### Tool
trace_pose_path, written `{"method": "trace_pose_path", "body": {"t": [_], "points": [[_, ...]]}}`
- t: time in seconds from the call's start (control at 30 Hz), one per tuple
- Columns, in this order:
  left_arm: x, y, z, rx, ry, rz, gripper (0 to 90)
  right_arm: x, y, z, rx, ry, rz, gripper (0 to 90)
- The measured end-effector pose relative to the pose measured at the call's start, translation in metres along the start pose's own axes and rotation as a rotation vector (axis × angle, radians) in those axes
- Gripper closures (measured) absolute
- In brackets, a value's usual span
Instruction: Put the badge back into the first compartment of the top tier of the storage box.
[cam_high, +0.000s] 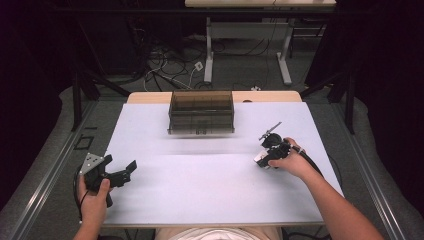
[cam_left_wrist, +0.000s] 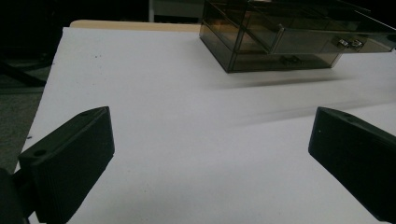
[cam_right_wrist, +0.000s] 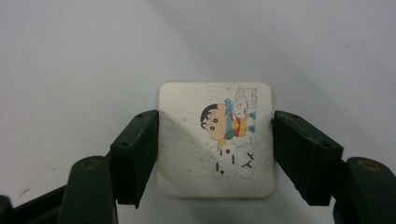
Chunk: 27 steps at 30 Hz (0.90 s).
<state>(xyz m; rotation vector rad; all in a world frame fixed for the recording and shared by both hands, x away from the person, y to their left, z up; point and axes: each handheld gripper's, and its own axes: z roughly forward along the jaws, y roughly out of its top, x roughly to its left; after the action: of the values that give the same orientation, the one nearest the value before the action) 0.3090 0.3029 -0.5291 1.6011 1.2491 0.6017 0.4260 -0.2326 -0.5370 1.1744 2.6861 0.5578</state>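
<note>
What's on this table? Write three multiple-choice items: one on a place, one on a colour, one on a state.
1. Where does the drawer box stand?
A far middle of the table
B near left corner
C near right corner
2. What colour is the table top?
A green
B white
C red
3. The right gripper is:
A open and empty
B shut on the picture card
C shut on the drawer box

A: the high view shows it there.
B: plain white sheet.
B: both jaws press the card's edges.

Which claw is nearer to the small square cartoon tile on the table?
Right. The right claw is shut on the cartoon tile, one jaw against each side. The left claw is open at the table's opposite side, far from it.
</note>
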Motion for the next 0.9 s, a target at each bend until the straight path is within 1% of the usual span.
{"method": "trace_pose_path", "body": {"t": [0.1,0.13,0.17,0.23,0.33,0.37,0.4,0.43,0.47,0.5,0.53,0.57,0.6,0.63,0.67,0.7,0.73,0.77,0.83,0.9], "points": [[0.000,0.000,0.000,-0.001,0.000,-0.002,0.5,0.000,0.000,0.000,-0.003,0.001,0.001,32.8],[0.000,0.000,0.000,-0.001,0.000,-0.002,0.5,0.001,-0.001,-0.001,0.008,0.000,0.009,32.8],[0.000,0.000,0.000,-0.001,0.000,-0.001,0.4,0.000,-0.001,-0.001,0.008,0.000,-0.003,32.8],[0.000,0.000,0.000,-0.002,0.000,-0.002,0.5,0.001,-0.001,-0.001,-0.010,-0.008,0.002,32.8],[0.000,0.000,0.001,-0.003,0.001,-0.002,0.5,0.001,-0.002,-0.001,-0.018,-0.004,0.001,32.8],[0.000,0.000,0.001,-0.002,0.001,-0.002,0.5,0.002,-0.002,0.000,-0.029,0.000,-0.003,32.8],[0.000,0.000,0.001,-0.003,0.001,-0.003,0.5,0.003,-0.001,0.000,-0.026,-0.004,0.003,32.8],[0.000,0.000,0.001,-0.003,0.001,-0.003,0.5,0.004,-0.001,-0.001,-0.029,-0.004,-0.001,32.8],[0.000,0.000,0.001,-0.003,0.001,-0.003,0.5,0.006,-0.001,-0.001,-0.037,0.003,0.023,32.8],[0.000,0.000,0.001,-0.003,0.001,-0.003,0.4,0.005,0.000,-0.001,-0.043,-0.004,-0.005,32.9],[0.000,0.000,0.001,-0.002,0.001,-0.004,0.5,0.005,0.000,-0.001,-0.049,0.003,-0.007,32.9],[0.000,0.000,0.001,-0.003,0.001,-0.004,0.5,0.007,0.000,-0.002,-0.046,0.005,0.013,32.8],[0.000,0.000,0.000,-0.003,0.001,-0.005,0.5,0.007,-0.001,0.003,-0.132,0.018,0.002,32.9],[0.000,0.000,0.000,-0.003,0.001,-0.004,0.5,0.007,-0.001,0.003,-0.142,0.015,-0.008,32.8],[0.000,0.000,0.000,-0.003,0.001,-0.004,0.4,0.006,-0.001,0.000,-0.116,0.007,-0.029,32.9],[0.000,0.000,0.000,-0.003,0.001,-0.004,0.5,0.007,0.001,-0.006,-0.038,-0.002,-0.036,32.9],[0.000,0.000,0.000,-0.003,0.001,-0.005,0.5,0.006,0.003,-0.010,0.003,-0.010,-0.054,32.9],[0.000,0.000,0.000,-0.003,0.001,-0.005,0.5,0.007,0.002,-0.008,-0.034,-0.012,-0.049,32.9],[0.000,0.000,0.000,-0.003,0.003,-0.002,0.5,0.009,0.001,-0.004,-0.119,-0.001,-0.043,32.9],[0.000,0.000,0.000,-0.003,0.001,-0.004,0.5,0.010,0.001,-0.006,-0.123,0.002,-0.041,32.9]]}}
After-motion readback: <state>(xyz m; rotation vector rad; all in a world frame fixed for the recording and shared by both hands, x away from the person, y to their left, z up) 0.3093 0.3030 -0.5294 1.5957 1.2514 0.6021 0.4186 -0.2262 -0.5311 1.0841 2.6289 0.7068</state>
